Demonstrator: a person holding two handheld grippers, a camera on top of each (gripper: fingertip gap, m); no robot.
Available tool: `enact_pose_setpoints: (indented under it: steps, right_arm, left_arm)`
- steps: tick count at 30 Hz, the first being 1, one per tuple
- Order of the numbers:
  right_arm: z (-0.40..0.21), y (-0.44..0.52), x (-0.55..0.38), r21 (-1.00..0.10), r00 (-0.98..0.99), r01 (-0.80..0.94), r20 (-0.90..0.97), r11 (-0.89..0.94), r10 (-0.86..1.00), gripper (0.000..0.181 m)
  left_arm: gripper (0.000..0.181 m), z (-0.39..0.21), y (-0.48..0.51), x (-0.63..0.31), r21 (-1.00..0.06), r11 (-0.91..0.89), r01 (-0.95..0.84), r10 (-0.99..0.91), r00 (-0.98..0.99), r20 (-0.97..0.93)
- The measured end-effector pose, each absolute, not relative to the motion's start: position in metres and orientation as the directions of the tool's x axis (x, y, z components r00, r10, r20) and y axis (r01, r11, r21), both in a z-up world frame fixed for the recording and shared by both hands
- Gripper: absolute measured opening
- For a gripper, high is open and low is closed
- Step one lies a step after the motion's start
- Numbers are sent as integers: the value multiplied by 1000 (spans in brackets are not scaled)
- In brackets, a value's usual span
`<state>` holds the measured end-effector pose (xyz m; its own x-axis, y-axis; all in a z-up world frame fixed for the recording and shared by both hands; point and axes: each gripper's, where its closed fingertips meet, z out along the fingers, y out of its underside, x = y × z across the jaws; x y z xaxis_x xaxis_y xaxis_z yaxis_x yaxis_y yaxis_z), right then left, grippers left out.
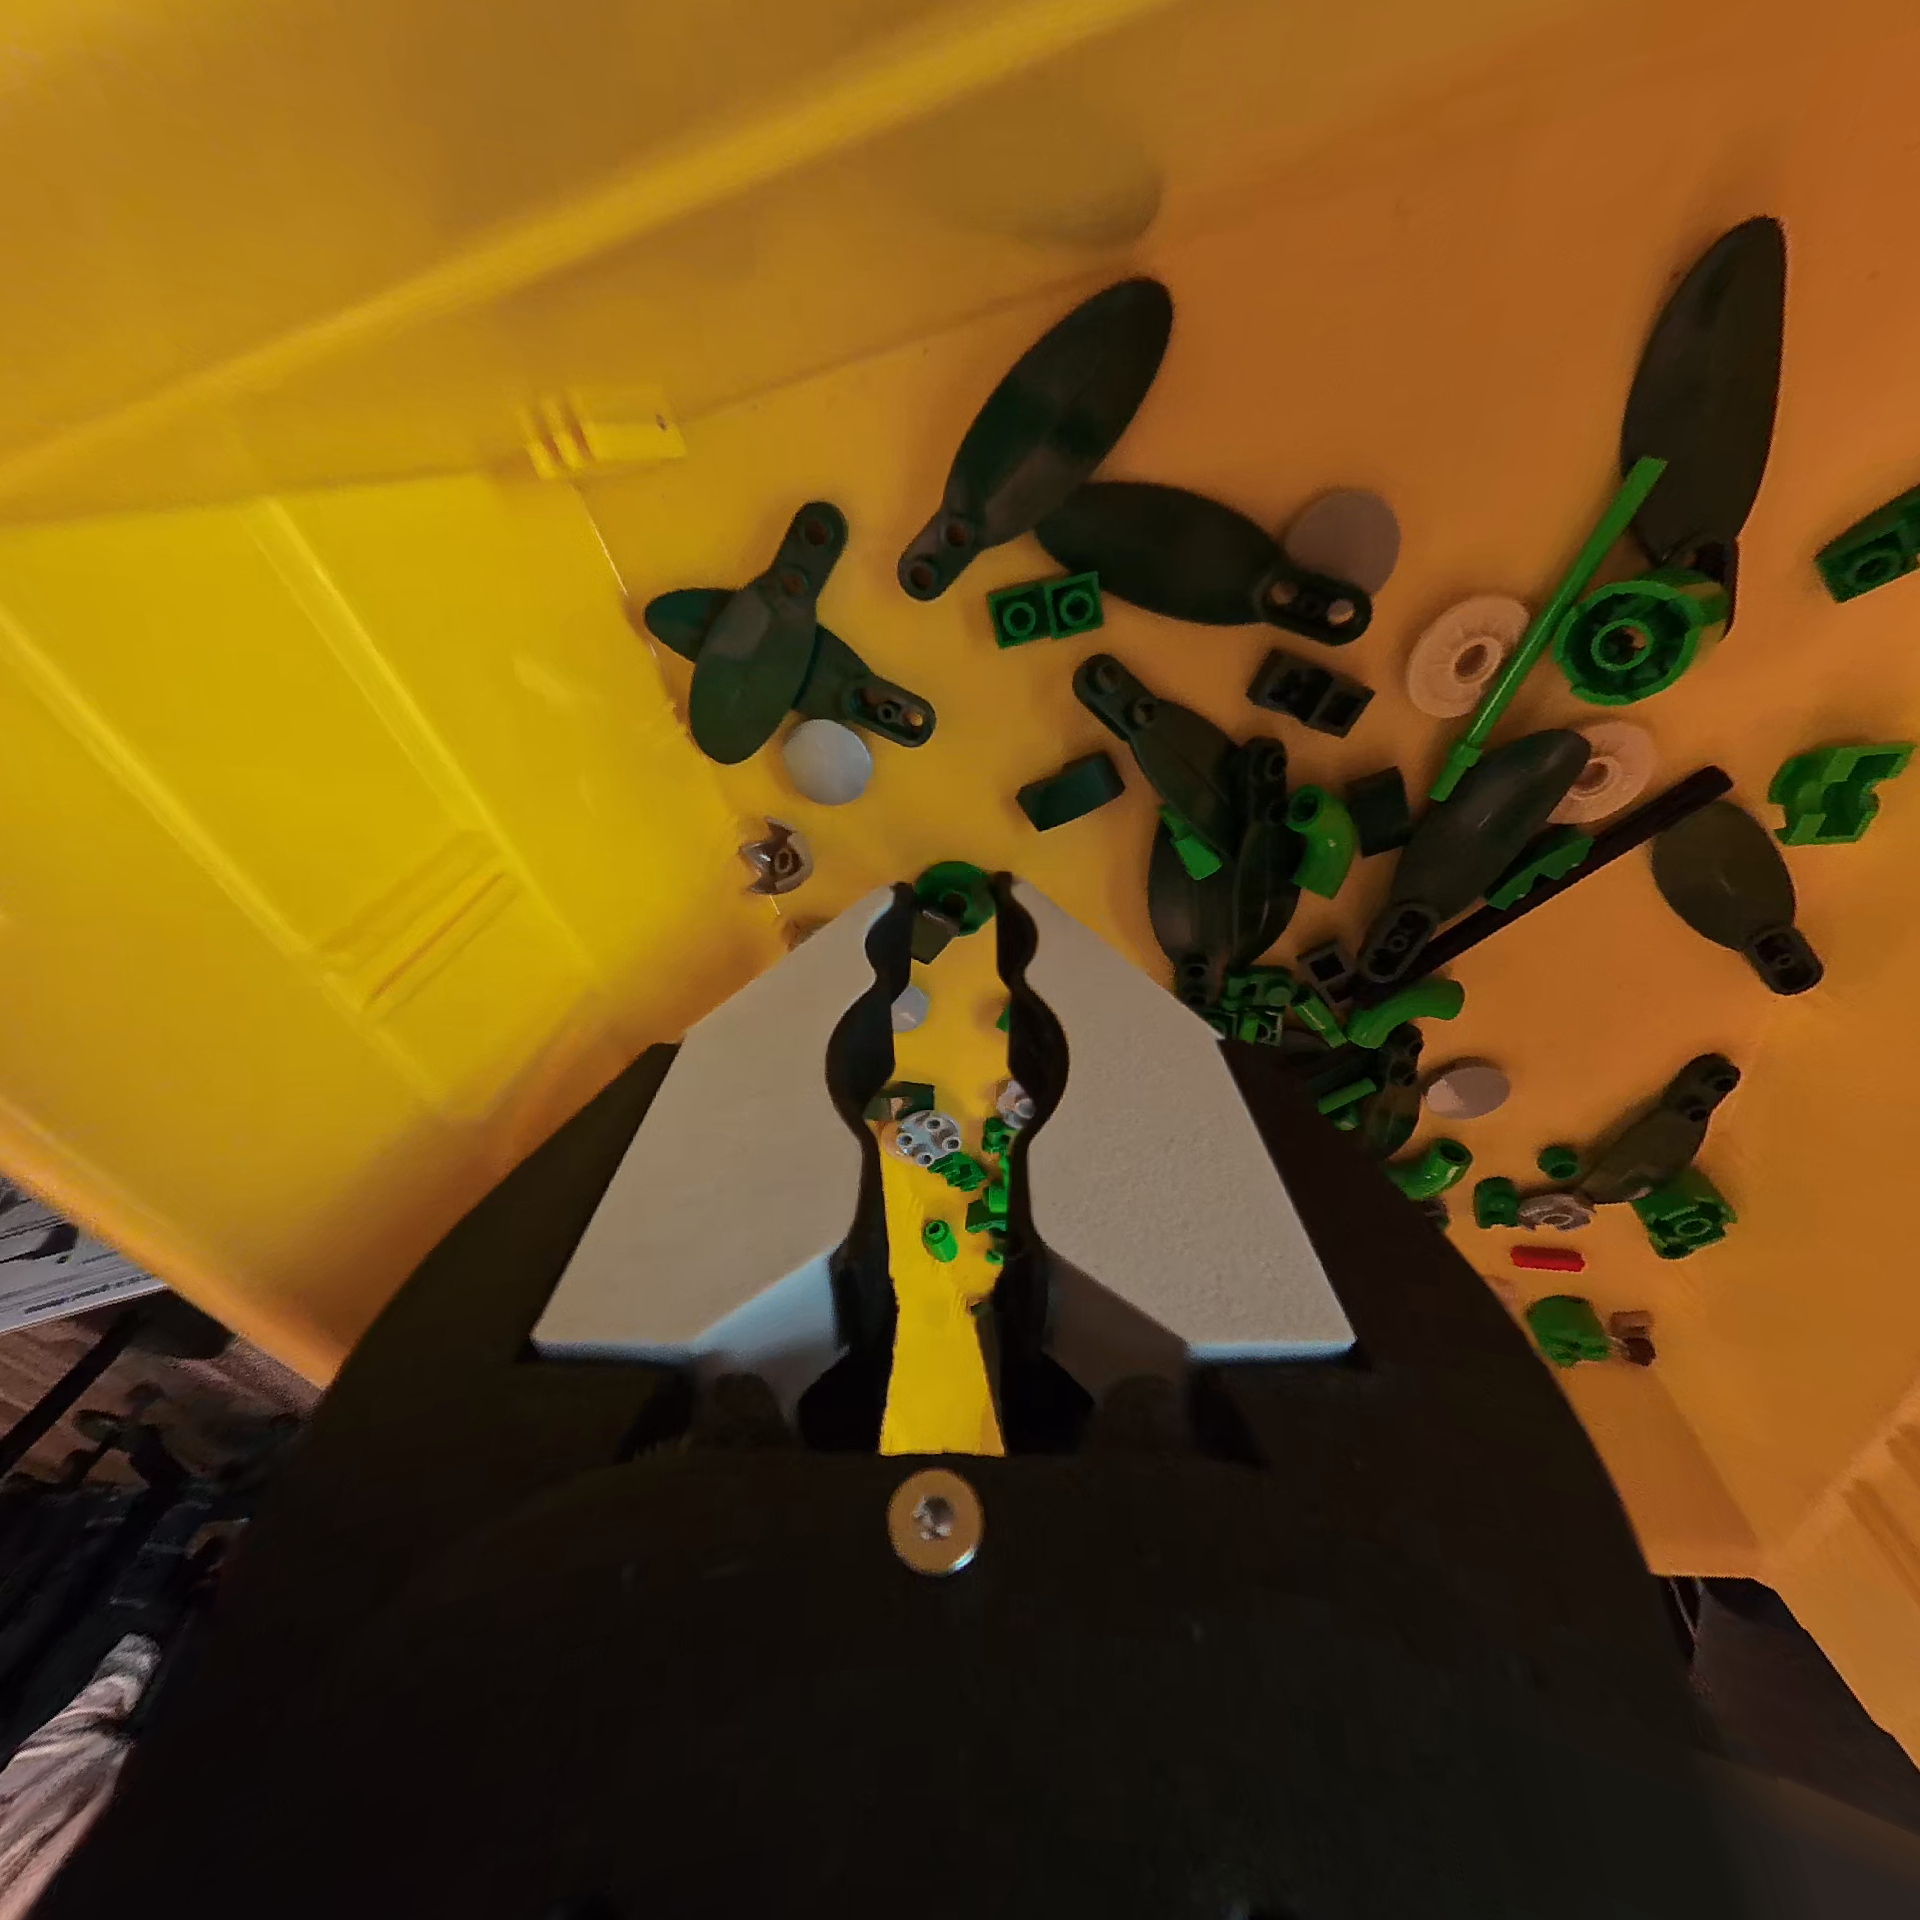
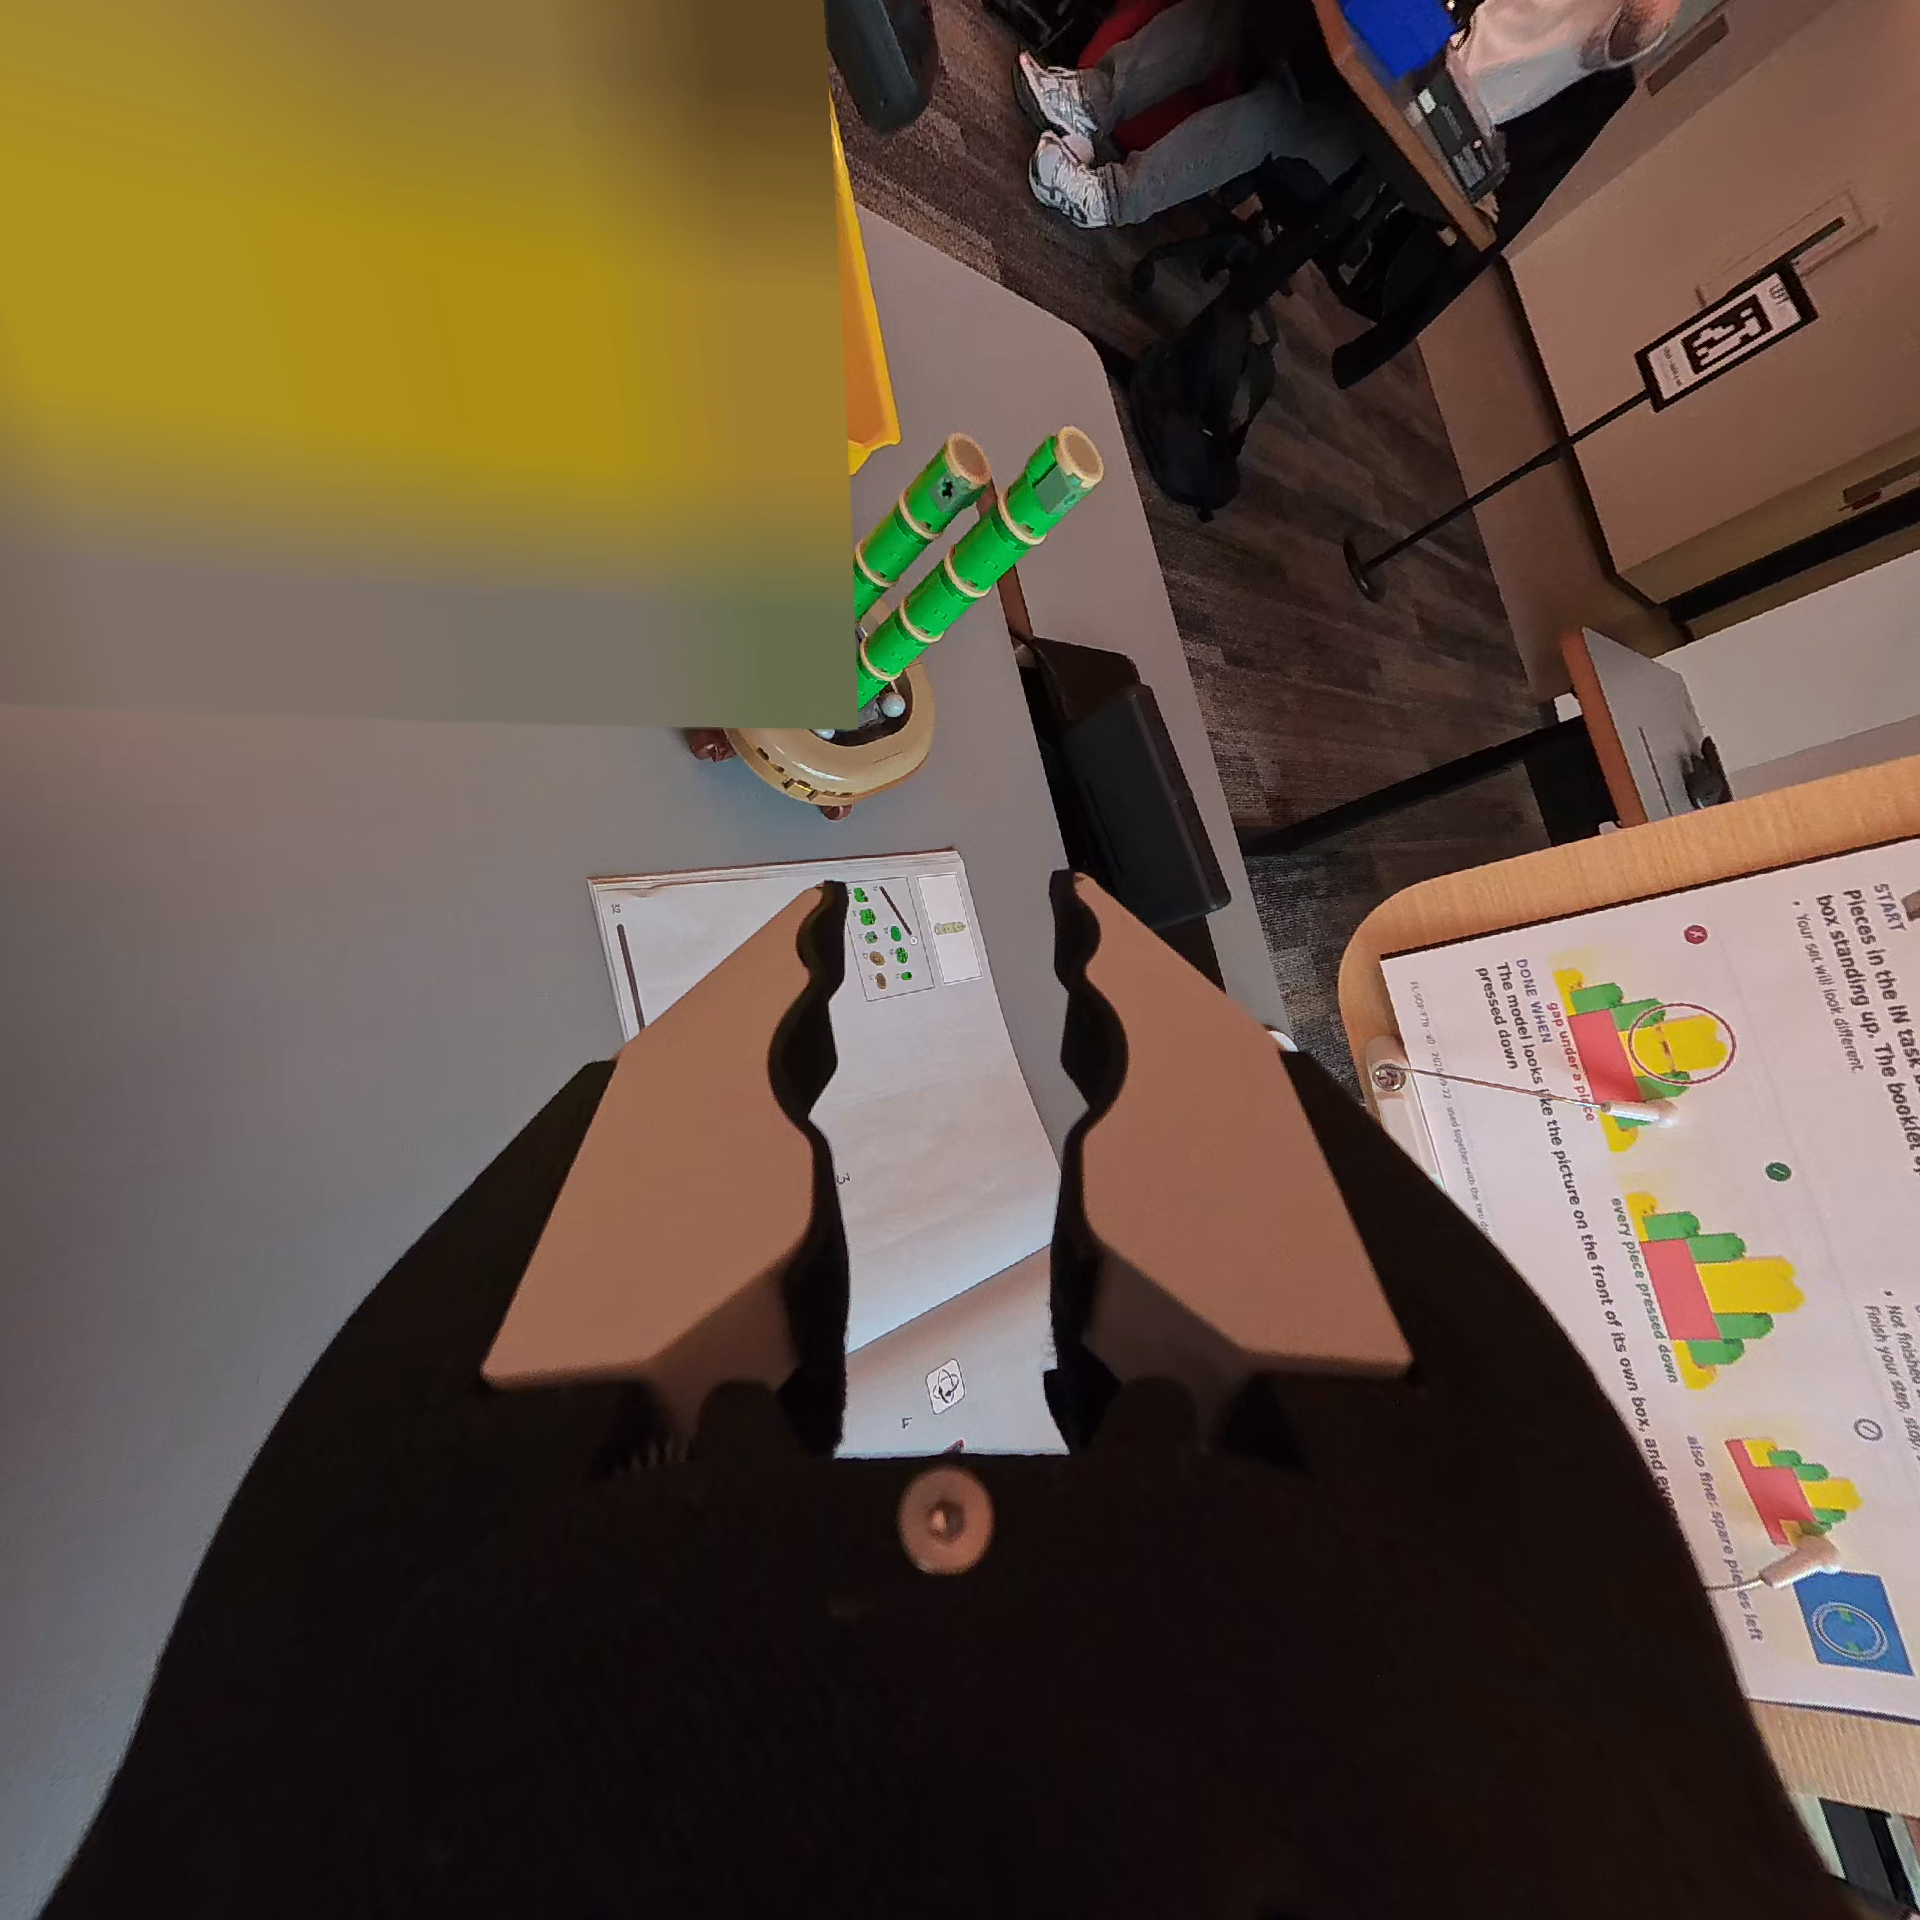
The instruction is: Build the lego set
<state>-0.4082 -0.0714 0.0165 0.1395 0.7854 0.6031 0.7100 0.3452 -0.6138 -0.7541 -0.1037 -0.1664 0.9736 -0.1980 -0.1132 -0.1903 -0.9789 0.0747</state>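
Observation:
In the left wrist view my left gripper [image 1: 956, 896] is down inside a yellow bin [image 1: 416, 727]. Its jaws are nearly closed on a small round green piece [image 1: 954, 891] with a grey bit under it. Loose pieces lie on the bin floor to the right: dark green leaves [image 1: 1049, 426], a green 1x2 plate [image 1: 1044, 611], grey round tiles [image 1: 828, 762], a green rod [image 1: 1548, 629]. In the right wrist view my right gripper [image 2: 943, 894] is open and empty above the instruction booklet [image 2: 935, 1091]. The partly built model, green stalks [image 2: 977, 540] in a tan pot [image 2: 852, 764], stands beyond it.
The bin's wall rises at the left of my left gripper. A grey table [image 2: 260, 1039] holds the booklet and model, with a yellow bin's edge [image 2: 868, 343] behind. A wooden board with an illustrated sheet [image 2: 1662, 1247] lies at the right. A seated person's legs [image 2: 1132, 135] are farther off. Tip to tip, the grippers are about 40 cm apart. The green 1x2 plate [image 1: 1044, 611] lies some 5 cm from my left tips, 35 cm from my right tips. To reach the green rod [image 1: 1548, 629] in a straight line is about 9 cm for my left fingers, about 30 cm for my right.

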Motion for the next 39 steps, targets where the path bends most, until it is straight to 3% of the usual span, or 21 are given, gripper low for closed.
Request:
enact_pose_setpoints:
  steps: [6, 14, 23, 27, 32, 39]
  right_arm:
    - [15, -73, -409, -608, 129, 713, 603, 349, 787, 40]
    - [17, -74, -410, -612, 131, 707, 607, 355, 784, 40]
    - [23, -82, -417, -628, 124, 675, 613, 387, 780, 40]
    - [31, -90, -426, -664, 127, 623, 608, 414, 784, 40]
    - [45, -117, -453, -738, 98, 443, 604, 508, 791, 38]
    - [47, -155, -484, -816, 42, 225, 554, 533, 831, 41]
  left_arm:
    - [21, -166, -109, -756, 92, -979, -181, -191, 974, -123]
    - [14, -165, -108, -751, 95, -970, -223, -234, 964, -123]
    - [14, -120, -85, -728, -177, -963, -203, -205, 979, -7]
    - [13, -80, -80, -680, -364, -906, -216, -306, 928, 211]
    - [14, -18, -103, -592, -559, -784, -271, -581, 638, 505]
    - [14, 28, -145, -510, -649, -693, -314, -718, 221, 660]
